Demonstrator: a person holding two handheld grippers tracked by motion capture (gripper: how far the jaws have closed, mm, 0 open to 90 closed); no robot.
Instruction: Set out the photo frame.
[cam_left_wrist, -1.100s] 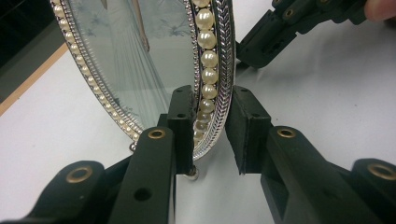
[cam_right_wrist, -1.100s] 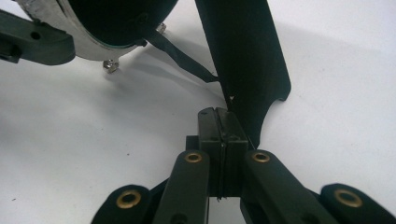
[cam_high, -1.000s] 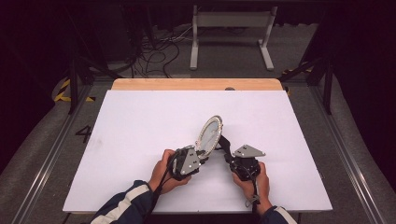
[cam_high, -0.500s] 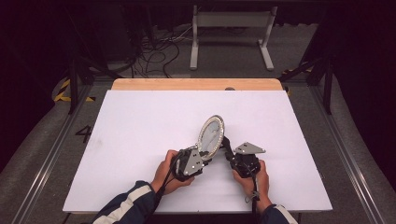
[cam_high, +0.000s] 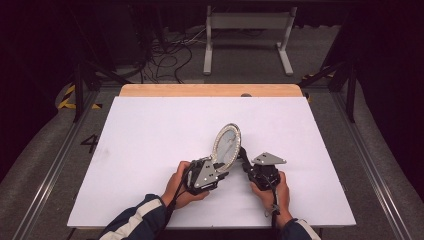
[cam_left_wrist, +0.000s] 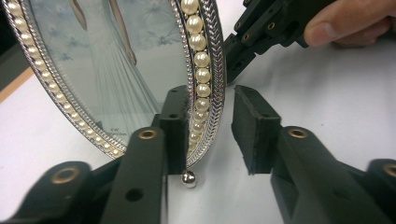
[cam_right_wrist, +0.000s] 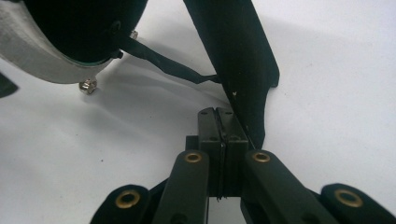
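An oval silver picture frame (cam_high: 226, 145) edged with pearls stands tilted on the white table (cam_high: 150, 130). It holds a picture of a figure in a white dress (cam_left_wrist: 116, 70). My left gripper (cam_left_wrist: 208, 126) straddles the frame's lower rim and has just been opening. One pad lies against the front of the rim and the other stands clear of the back. My right gripper (cam_right_wrist: 218, 114) is shut behind the frame, its tips against the black stand leg (cam_right_wrist: 238, 56). A small ball foot (cam_left_wrist: 188, 179) rests on the table.
A wooden strip (cam_high: 210, 90) runs along the table's far edge. Beyond it on the dark floor are cables (cam_high: 170, 55) and a metal stand (cam_high: 247, 35). Metal rails (cam_high: 55, 165) flank the table. White tabletop lies open to the left, right and far side of the hands.
The frame stands a little more upright than a second ago. My left gripper's jaws are wider apart around its rim. Both hands have stayed where they were.
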